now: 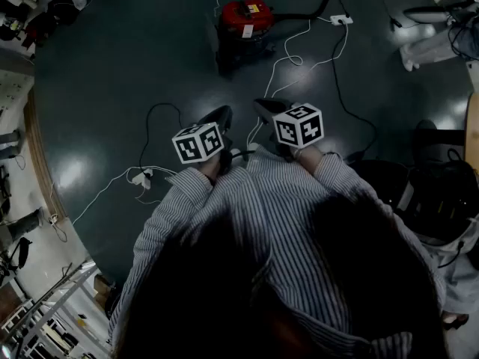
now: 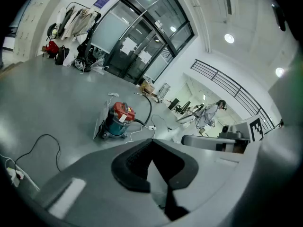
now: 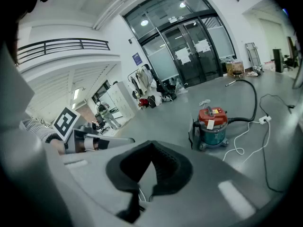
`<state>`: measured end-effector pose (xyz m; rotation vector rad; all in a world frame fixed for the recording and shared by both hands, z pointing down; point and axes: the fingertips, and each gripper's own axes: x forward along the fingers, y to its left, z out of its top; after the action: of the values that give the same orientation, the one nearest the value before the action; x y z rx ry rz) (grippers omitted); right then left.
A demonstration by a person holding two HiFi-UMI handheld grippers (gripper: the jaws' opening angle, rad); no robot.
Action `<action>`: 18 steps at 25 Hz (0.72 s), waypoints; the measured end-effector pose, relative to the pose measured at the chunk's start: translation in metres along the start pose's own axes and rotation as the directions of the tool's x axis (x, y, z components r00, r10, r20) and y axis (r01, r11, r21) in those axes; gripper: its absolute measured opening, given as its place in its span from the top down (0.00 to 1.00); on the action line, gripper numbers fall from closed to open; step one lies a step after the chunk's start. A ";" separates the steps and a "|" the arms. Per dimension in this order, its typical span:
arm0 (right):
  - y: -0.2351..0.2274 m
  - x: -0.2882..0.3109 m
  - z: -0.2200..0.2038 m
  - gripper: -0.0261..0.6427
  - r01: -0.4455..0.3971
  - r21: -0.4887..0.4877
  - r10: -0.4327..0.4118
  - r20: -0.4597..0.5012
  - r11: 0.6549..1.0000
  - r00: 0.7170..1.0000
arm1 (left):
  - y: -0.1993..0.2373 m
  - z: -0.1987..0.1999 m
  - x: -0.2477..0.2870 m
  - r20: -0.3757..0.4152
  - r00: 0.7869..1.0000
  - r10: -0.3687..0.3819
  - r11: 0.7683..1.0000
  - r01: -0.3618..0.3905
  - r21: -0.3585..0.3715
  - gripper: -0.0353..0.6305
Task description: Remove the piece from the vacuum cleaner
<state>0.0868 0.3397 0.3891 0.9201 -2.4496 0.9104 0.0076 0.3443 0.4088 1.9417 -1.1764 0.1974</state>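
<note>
The vacuum cleaner (image 1: pixel 245 17), a teal drum with a red top and a white tag, stands on the dark floor well ahead of me. It also shows in the left gripper view (image 2: pixel 118 121) and the right gripper view (image 3: pixel 212 126). A thick black hose (image 3: pixel 246 91) leaves its side. A dark flat panel (image 3: pixel 192 134) stands against it. Both grippers are held close to my body, far short of the vacuum. The left gripper (image 1: pixel 219 116) (image 2: pixel 152 142) is shut and empty. Beside it, the right gripper (image 1: pixel 263 107) (image 3: pixel 151 144) has its jaw tips together with nothing between them.
White cables (image 1: pixel 299 58) run from a power strip (image 1: pixel 340 19) towards my feet. Another strip (image 1: pixel 141 176) with a black cable lies at the left. Dark bags and a chair (image 1: pixel 430 189) crowd the right. Glass doors (image 3: pixel 189 56) and hung coats (image 2: pixel 78 22) line the far wall.
</note>
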 end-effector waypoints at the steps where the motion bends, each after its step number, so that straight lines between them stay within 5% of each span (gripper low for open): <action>1: 0.001 -0.002 0.001 0.96 0.000 -0.002 0.000 0.002 1.000 1.000 | -0.001 0.000 -0.002 0.001 1.000 0.001 1.000 -0.001 0.001 0.94; 18: 0.004 -0.002 0.016 0.96 -0.020 -0.029 0.021 0.036 0.999 0.999 | 0.000 0.011 -0.007 0.036 0.999 0.020 1.000 -0.021 0.019 0.94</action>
<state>0.0843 0.3324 0.3750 0.9105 -2.5002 0.8711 0.0010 0.3408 0.3981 1.9582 -1.2225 0.1858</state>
